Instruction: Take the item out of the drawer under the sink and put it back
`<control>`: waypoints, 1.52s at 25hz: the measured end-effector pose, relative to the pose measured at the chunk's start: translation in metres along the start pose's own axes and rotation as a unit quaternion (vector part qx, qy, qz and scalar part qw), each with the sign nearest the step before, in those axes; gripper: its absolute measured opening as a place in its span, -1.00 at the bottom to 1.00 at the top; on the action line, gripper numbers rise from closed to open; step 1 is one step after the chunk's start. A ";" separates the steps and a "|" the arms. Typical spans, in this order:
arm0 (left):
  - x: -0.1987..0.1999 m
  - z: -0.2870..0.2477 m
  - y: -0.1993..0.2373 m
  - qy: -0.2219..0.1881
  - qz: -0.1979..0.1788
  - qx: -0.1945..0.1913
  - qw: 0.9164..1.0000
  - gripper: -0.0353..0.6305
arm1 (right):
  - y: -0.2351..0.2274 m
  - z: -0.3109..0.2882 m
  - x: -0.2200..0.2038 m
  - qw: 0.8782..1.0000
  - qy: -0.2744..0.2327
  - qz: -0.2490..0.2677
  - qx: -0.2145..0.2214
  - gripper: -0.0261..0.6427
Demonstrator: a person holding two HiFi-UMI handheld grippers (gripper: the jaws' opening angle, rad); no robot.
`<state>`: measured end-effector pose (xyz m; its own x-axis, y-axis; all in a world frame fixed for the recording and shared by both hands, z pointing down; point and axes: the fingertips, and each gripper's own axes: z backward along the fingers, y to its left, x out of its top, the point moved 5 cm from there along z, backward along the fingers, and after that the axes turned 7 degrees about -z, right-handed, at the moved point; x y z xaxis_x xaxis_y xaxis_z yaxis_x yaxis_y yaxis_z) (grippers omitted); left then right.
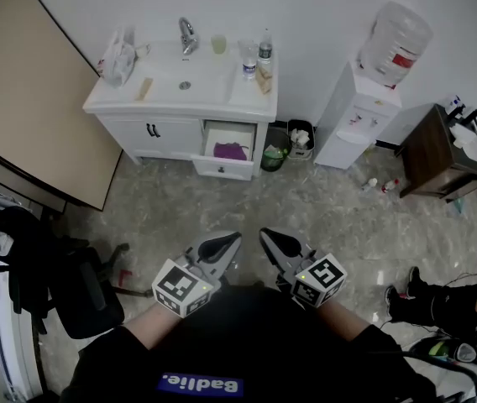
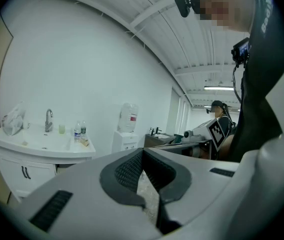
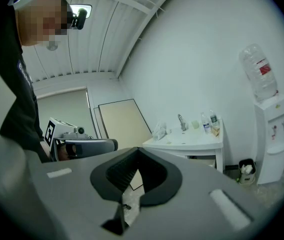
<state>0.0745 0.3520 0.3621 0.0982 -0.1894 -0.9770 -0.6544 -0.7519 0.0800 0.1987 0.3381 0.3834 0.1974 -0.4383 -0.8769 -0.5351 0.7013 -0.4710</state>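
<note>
Standing well back from the sink [image 1: 180,82], you hold the left gripper [image 1: 227,242] and the right gripper [image 1: 272,240] close to your body. Each has its fingers pressed together on nothing. The purple item [image 1: 231,151] lies in the open drawer [image 1: 222,170] below the sink's right end, well apart from both grippers and straight ahead of them. Neither gripper looks clearly nearer, though the left one points more directly at the drawer. The item is a crumpled heap, slightly longer across the drawer than along it. The shirt print [image 1: 201,384], seen upside down, seems to read "Badlie." The red label on the water jug [image 1: 395,42] right of the sink is too small to read, as are the labels on the bottles [image 1: 264,47] on the sink.
</note>
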 end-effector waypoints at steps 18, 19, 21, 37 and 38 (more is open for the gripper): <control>0.011 -0.045 0.189 -0.023 0.012 -0.026 0.999 -0.88 | -0.084 -0.152 0.040 0.998 0.025 0.016 -0.054 -0.92; 0.014 -0.048 0.204 -0.025 0.010 -0.032 0.999 -0.88 | -0.089 -0.166 0.044 0.998 0.028 0.018 -0.058 -0.92; 0.019 -0.054 0.232 -0.031 0.005 -0.046 0.998 -0.88 | -0.099 -0.193 0.049 0.997 0.034 0.020 -0.067 -0.92; 0.023 -0.082 0.334 -0.036 0.015 -0.094 0.995 -0.88 | -0.141 -0.294 0.067 0.993 0.051 0.022 -0.099 -0.92; 0.023 -0.086 0.336 -0.037 0.012 -0.090 0.995 -0.88 | -0.145 -0.294 0.067 0.994 0.052 0.020 -0.096 -0.92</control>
<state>-0.0787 0.0412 0.3834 0.0243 -0.1669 -0.9857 -0.5095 -0.8504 0.1315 0.0480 0.0413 0.4212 0.0924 -0.4747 -0.8753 -0.6902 0.6031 -0.3999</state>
